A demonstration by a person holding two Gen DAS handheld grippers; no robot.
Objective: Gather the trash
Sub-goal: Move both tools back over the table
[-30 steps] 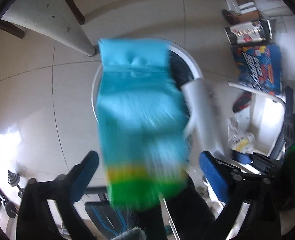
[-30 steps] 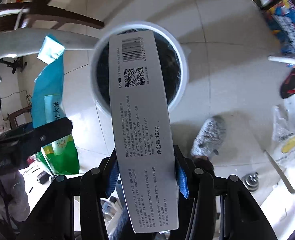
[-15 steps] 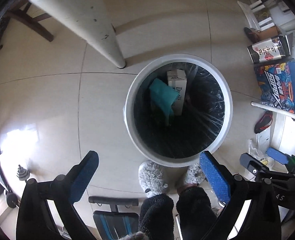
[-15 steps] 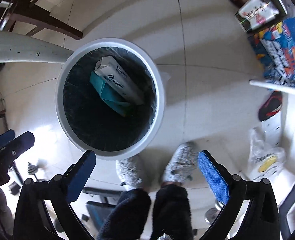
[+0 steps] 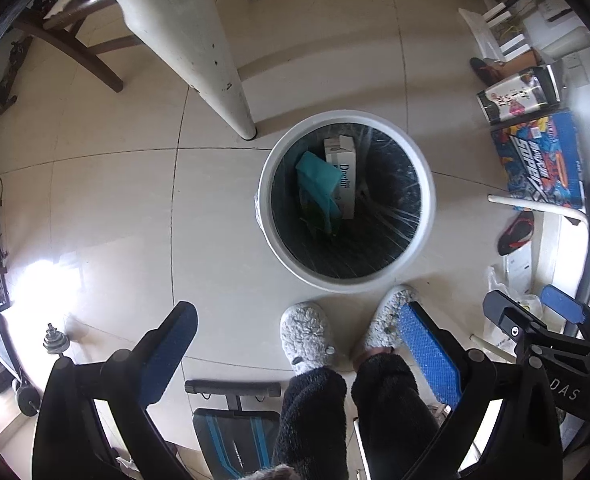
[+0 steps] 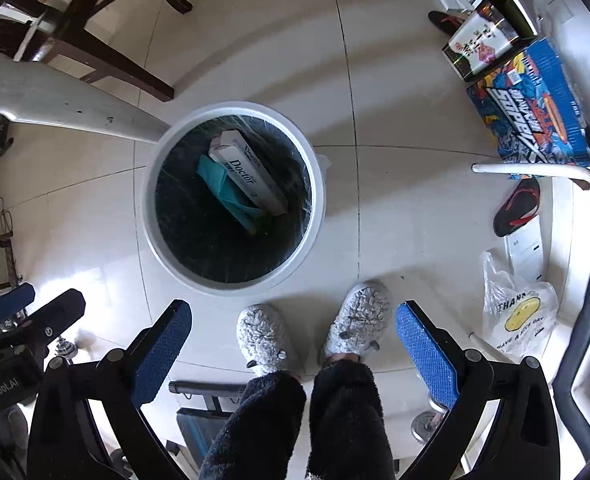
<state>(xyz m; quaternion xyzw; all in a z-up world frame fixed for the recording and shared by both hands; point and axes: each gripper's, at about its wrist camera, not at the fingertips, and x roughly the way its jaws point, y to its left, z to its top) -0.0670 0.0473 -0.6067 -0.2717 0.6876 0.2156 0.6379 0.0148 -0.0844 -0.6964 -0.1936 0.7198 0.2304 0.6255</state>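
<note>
A round white trash bin with a black liner stands on the tiled floor below both grippers. Inside it lie a white "Doctor" box and a turquoise-and-green bag, side by side. My left gripper points straight down, high above the floor, open and holding nothing. My right gripper also points down, open and holding nothing. In each view the other gripper's blue pads show at the side edge.
The person's grey fuzzy slippers stand just before the bin. A white table leg rises beside it. Boxes, a red-and-black slipper and a plastic bag lie at right; a weight bench lies below.
Both grippers opened and let go: the bag and the box dropped into the bin. Since then both hands have risen, so the bin looks smaller.
</note>
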